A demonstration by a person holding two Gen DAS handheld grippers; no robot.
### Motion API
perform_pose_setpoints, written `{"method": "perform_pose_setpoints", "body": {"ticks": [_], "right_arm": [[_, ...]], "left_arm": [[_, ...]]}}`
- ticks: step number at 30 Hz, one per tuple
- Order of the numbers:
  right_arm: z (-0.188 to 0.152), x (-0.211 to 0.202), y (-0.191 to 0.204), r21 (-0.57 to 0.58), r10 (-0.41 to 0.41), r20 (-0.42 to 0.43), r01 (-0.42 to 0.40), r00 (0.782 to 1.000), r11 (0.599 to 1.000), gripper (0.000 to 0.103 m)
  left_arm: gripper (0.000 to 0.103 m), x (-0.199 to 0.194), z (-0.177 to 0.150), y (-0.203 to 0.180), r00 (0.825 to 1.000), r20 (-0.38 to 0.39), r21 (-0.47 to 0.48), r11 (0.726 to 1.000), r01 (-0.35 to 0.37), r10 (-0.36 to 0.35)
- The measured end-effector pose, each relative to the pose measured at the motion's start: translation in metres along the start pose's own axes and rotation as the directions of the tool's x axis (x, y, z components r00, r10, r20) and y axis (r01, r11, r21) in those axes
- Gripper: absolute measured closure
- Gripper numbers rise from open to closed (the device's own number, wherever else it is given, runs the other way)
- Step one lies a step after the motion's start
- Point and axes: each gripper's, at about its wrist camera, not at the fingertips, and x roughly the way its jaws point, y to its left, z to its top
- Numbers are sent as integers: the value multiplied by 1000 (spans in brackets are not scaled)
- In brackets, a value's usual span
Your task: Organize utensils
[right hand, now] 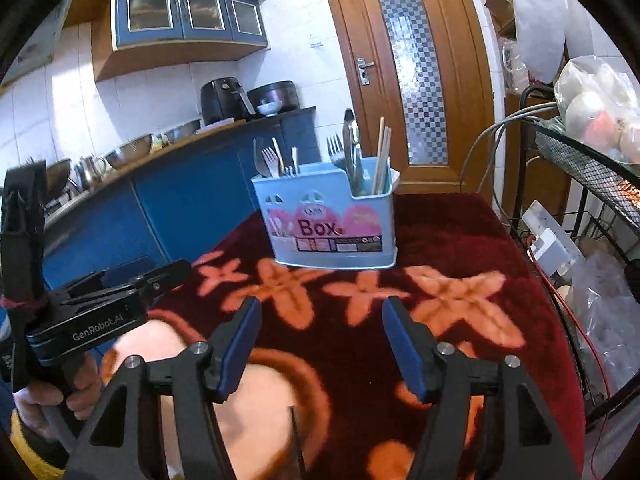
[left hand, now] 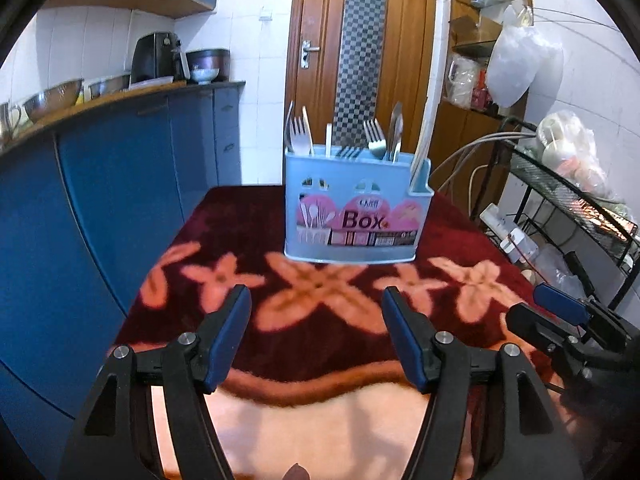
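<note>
**Both grippers empty, cutlery box stocked**

The blue cutlery box point(left hand: 357, 216) stands upright on the tabletop point(left hand: 248, 216), which is covered with a dark red cloth patterned with pink flowers. I take this box as my landmark. Inside it, forks point(left hand: 299, 136) and a spoon point(left hand: 395, 128) stand handle-down in the main compartments, and pale chopsticks point(right hand: 382, 156) lean in the narrow compartment at the box's right end.

My left gripper point(left hand: 316, 300) hovers on the near side of the box, well apart from it, its blue pads spread with only the cloth showing between them. My right gripper point(right hand: 322, 312) also sits on the near side of the box, a little to the right of the left one, jaws parted and holding nothing. In the right wrist view my hand point(right hand: 60, 396) wraps the left gripper's handle, down to the left of the box.

Beyond the box stands a wooden door point(left hand: 360, 52); to the box's left runs a blue kitchen counter point(left hand: 120, 168), and to its right a black wire rack point(left hand: 576, 200).
</note>
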Motion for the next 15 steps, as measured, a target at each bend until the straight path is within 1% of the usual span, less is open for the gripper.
{"method": "perform_pose_setpoints", "body": {"ticks": [3, 7, 15], "right_arm": [[-5, 10, 1, -8, -31, 10, 31, 999, 999, 37], [-9, 18, 1, -13, -63, 29, 63, 998, 998, 35], [-16, 36, -1, 6, -85, -2, 85, 996, 996, 34]], "left_arm": [[34, 16, -7, 2, 1000, -20, -22, 1000, 2, -2], [34, 30, -14, 2, 1000, -24, -33, 999, -8, 7], [34, 42, -19, 4, 999, -33, -43, 999, -23, 22]]}}
